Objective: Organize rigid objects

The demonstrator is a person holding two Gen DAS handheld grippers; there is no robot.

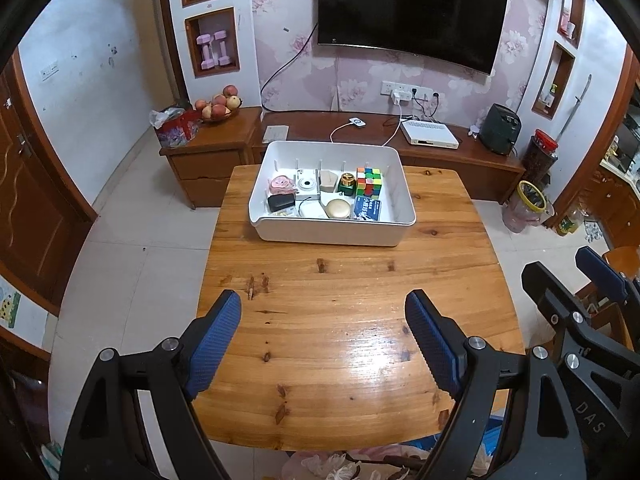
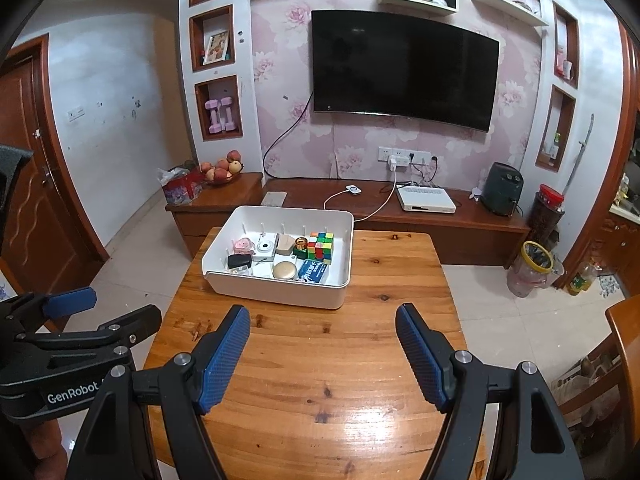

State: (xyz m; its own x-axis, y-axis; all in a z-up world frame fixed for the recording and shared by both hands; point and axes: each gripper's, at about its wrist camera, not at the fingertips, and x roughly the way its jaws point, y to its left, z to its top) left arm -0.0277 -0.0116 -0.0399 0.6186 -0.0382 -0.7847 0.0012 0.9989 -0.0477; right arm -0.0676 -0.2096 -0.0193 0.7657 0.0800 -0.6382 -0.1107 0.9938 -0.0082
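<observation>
Wooden table (image 1: 352, 320): your left gripper (image 1: 324, 340) and right gripper (image 2: 322, 354) both hover released, empty; white bin (image 1: 332, 236) lies straight ahead, far side, left gripper slightly nearer.

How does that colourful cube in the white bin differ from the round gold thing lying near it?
The puzzle cube is boxy with many coloured squares; the gold disc is round and one plain colour. The cube stands taller at the back of the white bin; the disc lies low and flat nearer the front. Both sit inside the bin, untouched by either set of fingers.
</observation>
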